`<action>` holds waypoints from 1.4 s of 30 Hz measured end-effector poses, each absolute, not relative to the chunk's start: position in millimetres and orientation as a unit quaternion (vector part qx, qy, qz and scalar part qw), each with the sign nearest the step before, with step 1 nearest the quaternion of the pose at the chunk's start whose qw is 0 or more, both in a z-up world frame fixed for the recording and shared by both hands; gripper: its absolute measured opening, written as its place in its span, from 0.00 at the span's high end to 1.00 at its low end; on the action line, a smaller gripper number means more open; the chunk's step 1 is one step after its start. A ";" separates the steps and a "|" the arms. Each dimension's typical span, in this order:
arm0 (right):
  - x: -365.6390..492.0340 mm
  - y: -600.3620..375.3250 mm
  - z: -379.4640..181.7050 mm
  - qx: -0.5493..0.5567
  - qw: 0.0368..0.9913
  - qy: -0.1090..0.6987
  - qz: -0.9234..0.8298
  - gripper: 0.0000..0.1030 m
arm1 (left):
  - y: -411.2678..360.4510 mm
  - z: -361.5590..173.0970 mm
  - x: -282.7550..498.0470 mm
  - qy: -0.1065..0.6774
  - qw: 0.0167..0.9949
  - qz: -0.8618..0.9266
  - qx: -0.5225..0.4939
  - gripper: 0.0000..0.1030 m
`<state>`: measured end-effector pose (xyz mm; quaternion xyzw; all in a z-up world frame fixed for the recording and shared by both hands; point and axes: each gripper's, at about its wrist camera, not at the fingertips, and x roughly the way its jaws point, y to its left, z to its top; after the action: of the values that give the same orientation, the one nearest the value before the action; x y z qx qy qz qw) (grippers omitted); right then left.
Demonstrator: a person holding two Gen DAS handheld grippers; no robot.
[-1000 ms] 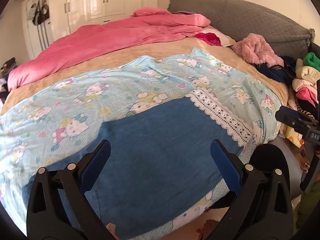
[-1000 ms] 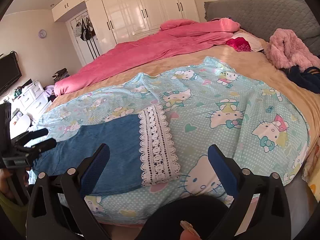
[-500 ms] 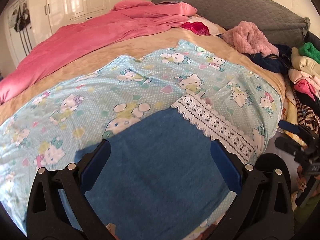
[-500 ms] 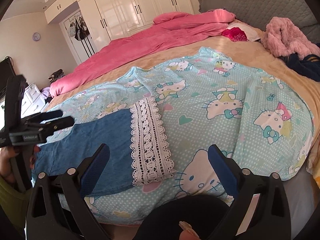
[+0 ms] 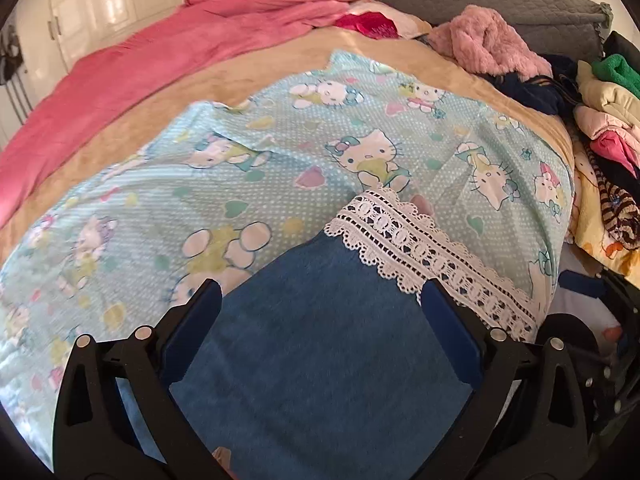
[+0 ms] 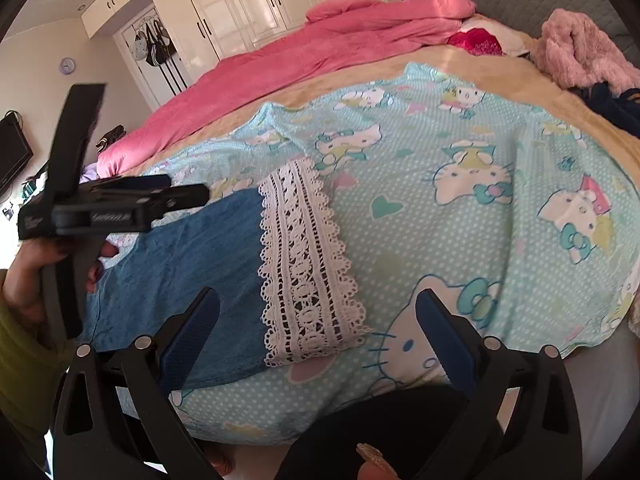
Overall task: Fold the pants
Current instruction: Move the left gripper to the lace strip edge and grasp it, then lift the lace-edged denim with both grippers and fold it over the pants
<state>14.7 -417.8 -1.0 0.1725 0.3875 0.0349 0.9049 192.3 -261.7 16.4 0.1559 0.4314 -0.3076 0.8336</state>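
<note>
Blue denim pants (image 5: 320, 344) with a white lace hem (image 5: 432, 260) lie flat on the light-blue cartoon-cat sheet (image 5: 280, 152) at the near edge of the bed. My left gripper (image 5: 320, 320) is open and empty, hovering over the blue fabric. In the right wrist view the pants (image 6: 200, 264) and lace hem (image 6: 308, 264) lie left of centre. My right gripper (image 6: 316, 320) is open and empty, above the lace end. The left gripper (image 6: 176, 196) shows there above the pants, held by a hand.
A pink duvet (image 5: 160, 52) covers the far side of the bed. A pink fluffy garment (image 5: 488, 44) and a pile of clothes (image 5: 608, 120) lie at the right. White wardrobes (image 6: 248, 4) stand behind. The bed's near edge (image 6: 360, 420) drops off below.
My left gripper has moved forward and to the right over the pants, nearer the lace hem. My right gripper has moved a little closer to the lace end. Both stay open.
</note>
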 end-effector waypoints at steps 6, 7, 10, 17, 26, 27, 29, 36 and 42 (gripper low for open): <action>26.1 -408.6 -10.2 0.174 0.895 0.409 0.027 0.05 | -273.8 -5.7 228.2 0.451 0.821 -0.313 0.155 0.09; 27.9 -407.0 -11.8 0.172 0.894 0.413 0.026 0.05 | -275.8 -7.8 232.2 0.452 0.821 -0.311 0.158 0.09; 32.6 -404.4 -18.0 0.169 0.888 0.426 0.016 0.05 | -282.7 -16.0 245.7 0.464 0.810 -0.328 0.141 0.09; 41.8 -403.9 -27.5 0.183 0.879 0.440 0.009 0.05 | -296.8 -36.2 261.4 0.483 0.786 -0.358 0.142 0.09; 46.3 -402.9 -31.7 0.180 0.876 0.448 0.006 0.05 | -307.5 -50.6 261.5 0.495 0.759 -0.407 0.116 0.30; 46.1 -401.9 -31.2 0.179 0.877 0.446 0.012 0.06 | -308.9 -49.6 261.5 0.497 0.755 -0.413 0.106 0.42; 45.3 -399.4 -29.9 0.175 0.880 0.442 0.018 0.34 | -312.2 -47.5 259.1 0.499 0.750 -0.421 0.105 0.53; 53.0 -396.7 -35.4 0.177 0.872 0.456 0.022 0.28 | -315.3 -51.0 258.9 0.495 0.749 -0.426 0.113 0.53; 55.3 -392.2 -36.5 0.170 0.871 0.459 0.033 0.36 | -313.0 -51.2 254.6 0.493 0.751 -0.426 0.108 0.71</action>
<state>55.3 -392.2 -36.5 0.1701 0.4592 0.0326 0.8713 254.6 -313.0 -51.2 0.1082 0.4925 -0.4260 0.7511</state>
